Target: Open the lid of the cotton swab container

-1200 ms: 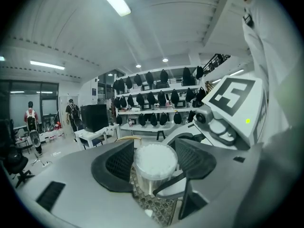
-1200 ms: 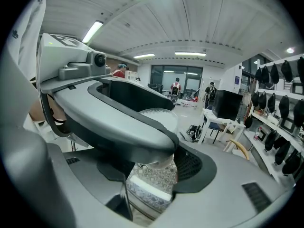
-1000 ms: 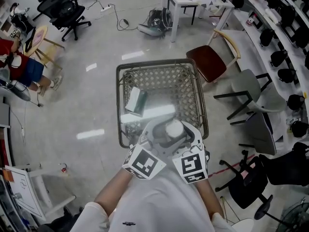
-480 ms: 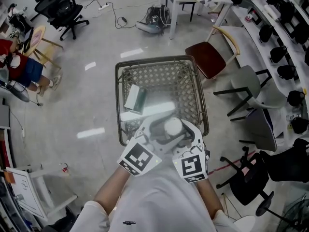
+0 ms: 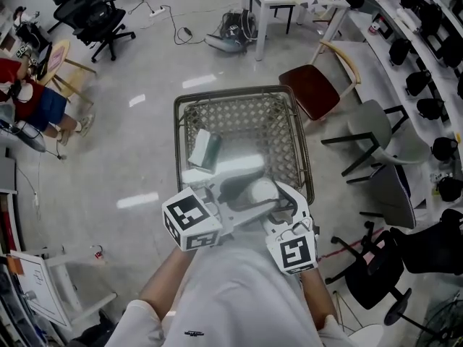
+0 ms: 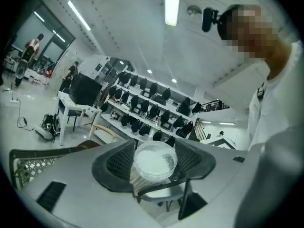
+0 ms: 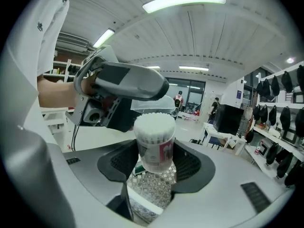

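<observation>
Fingers point(image 7: 118, 163) of my right gripper point(image 7: 154, 164) have just been closing tighter on the cotton swab container point(image 7: 154, 144), which I hold in the air over the near edge of the table point(image 5: 239, 118). My left gripper point(image 6: 154, 170) pinches the clear lid point(image 6: 154, 159), just above the open top. If I tip the container, the swabs could spill. If I squeeze harder, its thin wall might buckle.

Bright ceiling tubes point(image 6: 171, 4), glare on glossy floor point(image 5: 145, 143) — fisheye views, dark vignetted corners
</observation>
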Demonstrator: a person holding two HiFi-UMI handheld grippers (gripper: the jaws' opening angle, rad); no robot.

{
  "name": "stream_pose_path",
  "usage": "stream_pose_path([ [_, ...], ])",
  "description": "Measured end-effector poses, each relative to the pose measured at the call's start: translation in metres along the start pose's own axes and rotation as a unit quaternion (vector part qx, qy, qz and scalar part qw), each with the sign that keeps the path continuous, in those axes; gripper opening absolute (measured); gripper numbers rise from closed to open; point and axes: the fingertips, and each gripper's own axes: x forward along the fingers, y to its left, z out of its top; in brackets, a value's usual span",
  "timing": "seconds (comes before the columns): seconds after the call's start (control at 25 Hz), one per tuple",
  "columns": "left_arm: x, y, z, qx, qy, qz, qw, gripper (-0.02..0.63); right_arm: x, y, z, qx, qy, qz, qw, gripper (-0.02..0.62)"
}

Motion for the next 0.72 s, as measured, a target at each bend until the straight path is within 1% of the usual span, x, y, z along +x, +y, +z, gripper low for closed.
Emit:
stream_pose_path([
  [0.04, -0.001, -0.001, 0.002, 0.002, -0.003, -0.001, 1.0000, 0.264, -0.001, 0.000, 0.001, -0.004, -0.004, 0.001, 1.000, 0.219],
  [0.2, -0.002, -0.002, 0.008, 0.036, -0.013, 0.018, 0.9991, 0.267, 0.000, -0.003, 0.005, -0.011, -0.008, 0.001, 1.000, 0.219],
  [0.32, -0.008, 0.001, 0.021, 0.047, -0.038, 0.032, 0.9977, 0.265, 0.000, -0.002, 0.003, -0.020, -0.001, -0.001, 1.000, 0.219],
  [0.44, -0.017, 0.009, 0.032, 0.056, -0.056, 0.051, 0.9955, 0.264, -0.002, -0.001, -0.004, -0.010, 0.000, -0.001, 1.000, 0.221],
  [0.52, -0.026, 0.021, 0.038, 0.064, -0.074, 0.082, 0.9919, 0.255, -0.003, 0.000, -0.009, 0.001, -0.001, 0.000, 1.000, 0.221],
  [0.56, -0.032, 0.028, 0.041, 0.068, -0.084, 0.104, 0.9887, 0.237, -0.005, 0.001, -0.011, 0.008, -0.004, 0.000, 1.000, 0.221],
  [0.64, -0.041, 0.042, 0.043, 0.071, -0.096, 0.141, 0.9828, 0.171, -0.010, 0.001, -0.012, 0.014, -0.011, 0.001, 1.000, 0.221],
  [0.72, -0.047, 0.052, 0.040, 0.068, -0.094, 0.158, 0.9806, 0.162, -0.014, 0.003, -0.010, 0.014, -0.014, 0.002, 1.000, 0.221],
])
